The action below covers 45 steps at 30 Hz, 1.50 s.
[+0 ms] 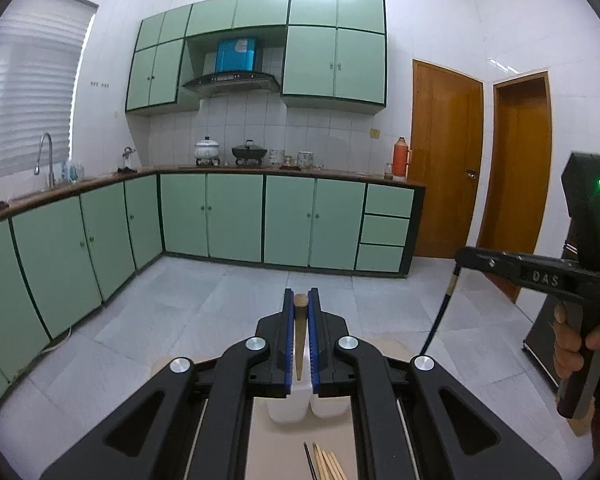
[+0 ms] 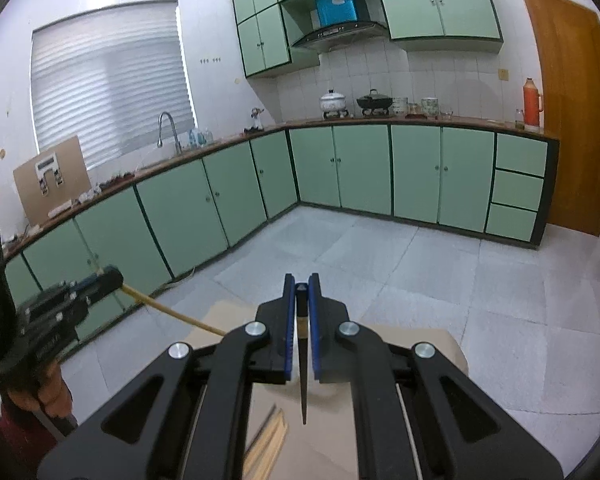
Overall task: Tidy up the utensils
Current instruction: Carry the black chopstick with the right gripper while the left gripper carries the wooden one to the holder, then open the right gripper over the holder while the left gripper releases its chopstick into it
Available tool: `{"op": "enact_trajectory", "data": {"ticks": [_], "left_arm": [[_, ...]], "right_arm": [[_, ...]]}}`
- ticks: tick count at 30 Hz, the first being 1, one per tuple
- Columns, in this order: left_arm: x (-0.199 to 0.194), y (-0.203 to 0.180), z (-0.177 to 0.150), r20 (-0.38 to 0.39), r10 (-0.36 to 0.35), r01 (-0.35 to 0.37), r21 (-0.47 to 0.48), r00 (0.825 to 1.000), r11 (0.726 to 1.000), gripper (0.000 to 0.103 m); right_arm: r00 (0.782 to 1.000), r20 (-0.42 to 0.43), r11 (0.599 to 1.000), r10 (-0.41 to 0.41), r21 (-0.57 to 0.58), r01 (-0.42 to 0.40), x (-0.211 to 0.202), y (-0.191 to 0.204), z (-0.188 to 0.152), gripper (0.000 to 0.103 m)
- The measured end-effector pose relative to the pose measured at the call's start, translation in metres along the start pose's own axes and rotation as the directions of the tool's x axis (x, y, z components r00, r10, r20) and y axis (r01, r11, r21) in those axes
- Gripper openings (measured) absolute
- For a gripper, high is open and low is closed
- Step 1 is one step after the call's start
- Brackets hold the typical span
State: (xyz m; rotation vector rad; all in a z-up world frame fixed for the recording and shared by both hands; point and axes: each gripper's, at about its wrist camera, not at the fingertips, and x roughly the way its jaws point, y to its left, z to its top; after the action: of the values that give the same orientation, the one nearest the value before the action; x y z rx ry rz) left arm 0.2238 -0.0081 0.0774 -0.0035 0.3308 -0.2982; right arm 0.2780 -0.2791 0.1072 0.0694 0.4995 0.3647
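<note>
A green-and-white kitchen fills both wrist views. Mint cabinets [image 1: 236, 216] run in an L beneath a brown counter [image 1: 204, 169], with wall cabinets [image 1: 332, 60] above at 12 o'clock and a range hood [image 1: 232, 80] under a blue box [image 1: 237, 54]. On the counter stand a white pot [image 1: 207, 148], a dark wok [image 1: 249, 151] and an orange thermos [image 1: 400, 157]; a faucet [image 1: 46, 156] rises at 9 o'clock before a shuttered window [image 1: 24, 96]. Two wooden doors [image 1: 444, 156] close the wall at 3 o'clock, and pale grey tiles cover the floor [image 1: 180, 320].

In the left wrist view, the left hand-held gripper [image 1: 301, 300] is clamped narrow on a wooden chopstick [image 1: 300, 336], which hangs tip-down between the blue pads. Below it, at 6 o'clock, a tan tabletop [image 1: 284, 452] carries two white containers [image 1: 306, 404] side by side and a loose bundle of pale chopsticks [image 1: 328, 462], one dark stick at its left edge. At 3 o'clock, the right hand-held gripper [image 1: 462, 254], held by a hand [image 1: 576, 344], carries a dark chopstick [image 1: 440, 312] hanging down.

In the right wrist view, the right hand-held gripper [image 2: 302, 284] is closed tight on that black chopstick [image 2: 303, 376], its point down above the tabletop [image 2: 412, 340]. At 9 o'clock, the left hand-held gripper [image 2: 114, 278] holds its pale chopstick [image 2: 172, 312] slanting toward the centre.
</note>
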Motion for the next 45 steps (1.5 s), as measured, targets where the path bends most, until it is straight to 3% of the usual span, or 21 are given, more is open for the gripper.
{"op": "enact_trajectory", "data": {"ticks": [6, 9, 15, 21, 23, 25, 27, 33, 35, 37, 41, 45], "left_arm": [[0.040, 0.002, 0.014, -0.028, 0.010, -0.010, 0.016, 1.000, 1.000, 0.006], [0.064, 0.007, 0.012, -0.069, 0.009, -0.008, 0.008, 0.998, 1.000, 0.006], [0.106, 0.015, -0.003, -0.155, 0.000, -0.003, -0.020, 0.988, 1.000, 0.006], [0.135, 0.017, -0.024, -0.226, 0.006, -0.012, -0.026, 0.974, 1.000, 0.006], [0.140, 0.019, -0.030, -0.242, 0.015, -0.022, -0.026, 0.970, 0.999, 0.008], [0.138, 0.022, -0.033, -0.250, 0.019, -0.027, -0.030, 0.968, 0.999, 0.016], [0.132, 0.025, -0.035, -0.247, 0.021, -0.031, -0.039, 0.969, 0.999, 0.031], [0.089, 0.025, -0.033, -0.178, 0.037, -0.044, -0.036, 0.983, 0.998, 0.053], [0.072, 0.023, -0.036, -0.153, 0.046, -0.050, -0.022, 0.987, 0.998, 0.063], [0.052, 0.018, -0.044, -0.128, 0.062, -0.063, -0.002, 0.990, 0.998, 0.071], [0.021, 0.013, -0.072, -0.135, 0.051, -0.055, -0.028, 0.990, 0.998, 0.076], [-0.005, 0.008, -0.111, -0.154, 0.088, -0.093, -0.020, 0.984, 0.996, 0.078]], "right_arm": [[0.997, 0.068, 0.999, -0.045, 0.003, 0.044, 0.039, -0.005, 0.037, 0.006], [0.997, 0.060, 0.998, -0.054, 0.032, 0.052, 0.067, -0.012, 0.040, 0.006], [0.997, 0.000, 0.996, -0.078, 0.045, 0.078, 0.113, -0.021, 0.018, 0.006], [0.994, -0.071, 0.996, -0.079, 0.035, 0.082, 0.134, -0.019, -0.014, 0.007], [0.993, -0.089, 0.996, -0.071, 0.053, 0.076, 0.136, -0.020, -0.021, 0.012], [0.993, -0.090, 0.995, -0.076, 0.057, 0.082, 0.133, -0.022, -0.026, 0.021], [0.994, -0.064, 0.993, -0.092, 0.068, 0.096, 0.121, -0.025, -0.029, 0.032], [0.986, 0.037, 0.984, -0.162, 0.080, 0.159, 0.067, -0.031, -0.043, 0.056], [0.981, 0.068, 0.982, -0.180, 0.071, 0.175, 0.047, -0.029, -0.054, 0.077], [0.973, 0.097, 0.977, -0.210, 0.058, 0.205, 0.024, -0.025, -0.071, 0.088], [0.971, 0.088, 0.974, -0.224, 0.032, 0.222, -0.006, -0.015, -0.118, 0.093], [0.974, 0.032, 0.974, -0.223, 0.041, 0.222, -0.024, -0.006, -0.172, 0.093]]}}
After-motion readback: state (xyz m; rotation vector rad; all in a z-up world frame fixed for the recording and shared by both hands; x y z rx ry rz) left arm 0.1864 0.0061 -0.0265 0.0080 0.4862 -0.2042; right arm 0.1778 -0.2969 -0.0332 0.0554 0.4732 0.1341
